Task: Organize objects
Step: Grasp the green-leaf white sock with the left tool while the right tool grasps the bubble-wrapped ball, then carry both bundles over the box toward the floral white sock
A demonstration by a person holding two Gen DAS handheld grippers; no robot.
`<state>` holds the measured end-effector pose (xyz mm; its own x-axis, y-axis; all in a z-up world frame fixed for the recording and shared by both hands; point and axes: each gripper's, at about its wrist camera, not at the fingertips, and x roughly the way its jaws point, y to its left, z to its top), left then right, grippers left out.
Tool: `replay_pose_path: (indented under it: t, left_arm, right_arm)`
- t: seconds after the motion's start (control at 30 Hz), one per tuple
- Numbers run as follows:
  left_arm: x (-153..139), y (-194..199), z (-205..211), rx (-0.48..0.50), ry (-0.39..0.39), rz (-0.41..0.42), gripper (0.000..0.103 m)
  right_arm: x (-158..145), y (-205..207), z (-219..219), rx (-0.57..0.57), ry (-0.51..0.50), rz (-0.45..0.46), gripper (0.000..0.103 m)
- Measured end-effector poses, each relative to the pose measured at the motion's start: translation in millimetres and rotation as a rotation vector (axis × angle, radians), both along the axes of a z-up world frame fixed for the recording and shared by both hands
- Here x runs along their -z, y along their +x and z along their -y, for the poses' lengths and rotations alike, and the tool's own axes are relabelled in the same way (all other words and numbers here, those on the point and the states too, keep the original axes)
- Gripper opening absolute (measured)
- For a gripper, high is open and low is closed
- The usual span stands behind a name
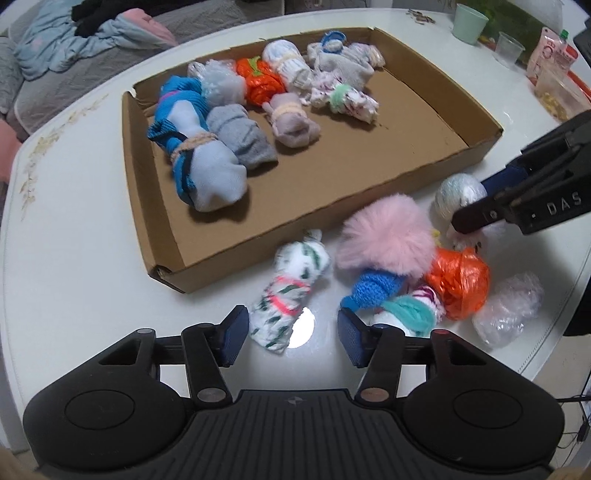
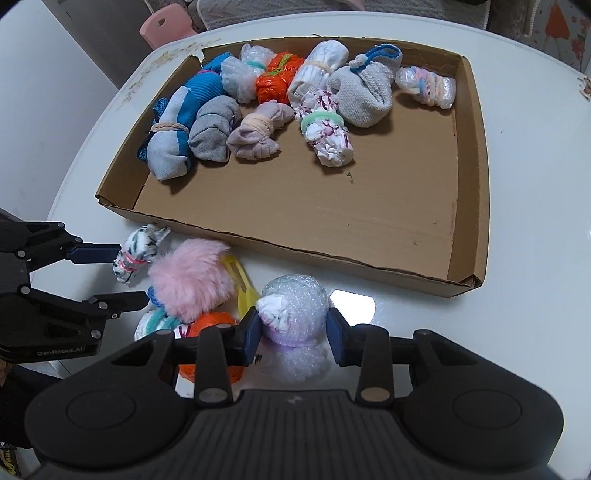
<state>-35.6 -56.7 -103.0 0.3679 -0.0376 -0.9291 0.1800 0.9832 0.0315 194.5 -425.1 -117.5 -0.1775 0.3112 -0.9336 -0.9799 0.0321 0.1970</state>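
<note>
A brown cardboard tray (image 1: 295, 236) (image 2: 295, 251) on the white table holds several tied sock and plastic bundles along its far side. In front of it lies a white-and-green patterned bundle (image 1: 288, 295) (image 2: 135, 254) with a pink band. My left gripper (image 1: 291, 339) (image 2: 131, 275) is open around its near end: the left pad (image 1: 232, 338) is against it, the right pad stands apart. My right gripper (image 2: 293, 332) (image 1: 471, 201) is shut on a round bubble-wrap bundle (image 2: 295, 302) (image 1: 458, 194); both pads press its sides.
Between the grippers lie a pink fluffy pompom (image 1: 384, 236) (image 2: 192, 280), an orange plastic bundle (image 1: 458, 284), a blue knitted piece (image 1: 373, 288) and a clear plastic bundle (image 1: 509, 306). A green cup (image 1: 469, 22), a clear cup (image 1: 509, 48) and snack packs (image 1: 550, 55) stand at the far right.
</note>
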Motion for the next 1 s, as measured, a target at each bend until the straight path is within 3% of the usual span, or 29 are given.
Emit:
replay_pose_path:
  t: [0.17,0.57,0.8,1.0]
  left_arm:
    - [2,6,2,0.005,0.045,0.019,0.061]
    - [14,11,3,0.014,0.019,-0.018,0.048]
    - [13,14,0,-0.012,0.000,-0.021,0.046]
    - [10,17,1,-0.024,-0.018,-0.028,0.036]
  right_arm:
    - [-2,5,-1,0.000,-0.001,-0.002,0.036]
    - [-6,13,3,0.009,-0.011,0.000,0.039]
    - [-2,8,2,-0.011,-0.024,0.008,0.039]
    - [-2,9,4,-0.024,-0.035,-0.005,0.031]
